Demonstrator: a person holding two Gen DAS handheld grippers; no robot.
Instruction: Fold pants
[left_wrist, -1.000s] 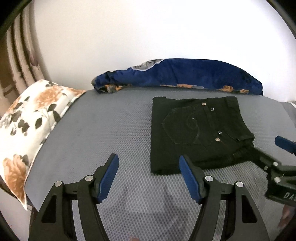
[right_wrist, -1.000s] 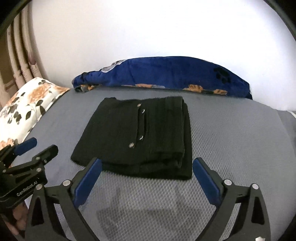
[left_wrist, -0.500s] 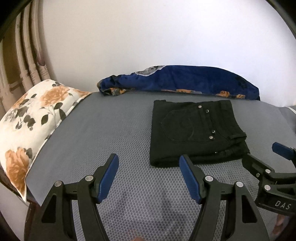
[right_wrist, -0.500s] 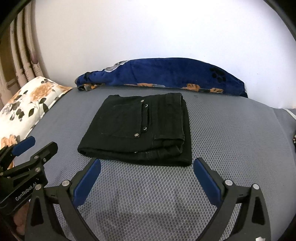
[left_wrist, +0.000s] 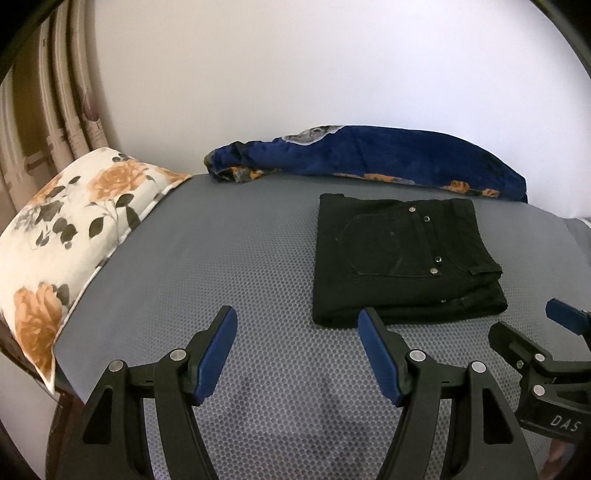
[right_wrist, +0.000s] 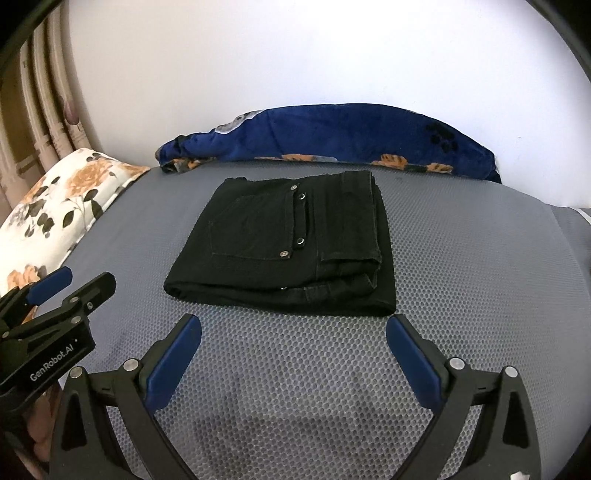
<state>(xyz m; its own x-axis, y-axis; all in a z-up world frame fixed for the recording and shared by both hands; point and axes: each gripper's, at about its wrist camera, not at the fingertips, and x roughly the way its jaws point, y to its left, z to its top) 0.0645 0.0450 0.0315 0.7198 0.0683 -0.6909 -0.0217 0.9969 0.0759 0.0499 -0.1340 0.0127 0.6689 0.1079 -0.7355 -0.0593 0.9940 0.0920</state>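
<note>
Black pants (left_wrist: 402, 258) lie folded into a compact rectangle on the grey mesh bed surface (left_wrist: 229, 258), back pocket and rivets facing up. They also show in the right wrist view (right_wrist: 291, 243). My left gripper (left_wrist: 297, 332) is open and empty, hovering in front of and left of the pants' near edge. My right gripper (right_wrist: 293, 336) is open and empty, in front of the pants' near edge. Each gripper shows in the other's view, the right one at the right edge (left_wrist: 532, 332) and the left one at the left edge (right_wrist: 70, 284).
A floral pillow (left_wrist: 74, 236) lies at the left edge of the bed. A blue floral blanket (left_wrist: 369, 158) is bunched along the back against the white wall. Curtains (left_wrist: 44, 122) hang at far left. The bed's front left corner drops off near the pillow.
Both grippers have pulled back and risen away from the folded pants, which now look smaller and farther off. The pants have not moved.
</note>
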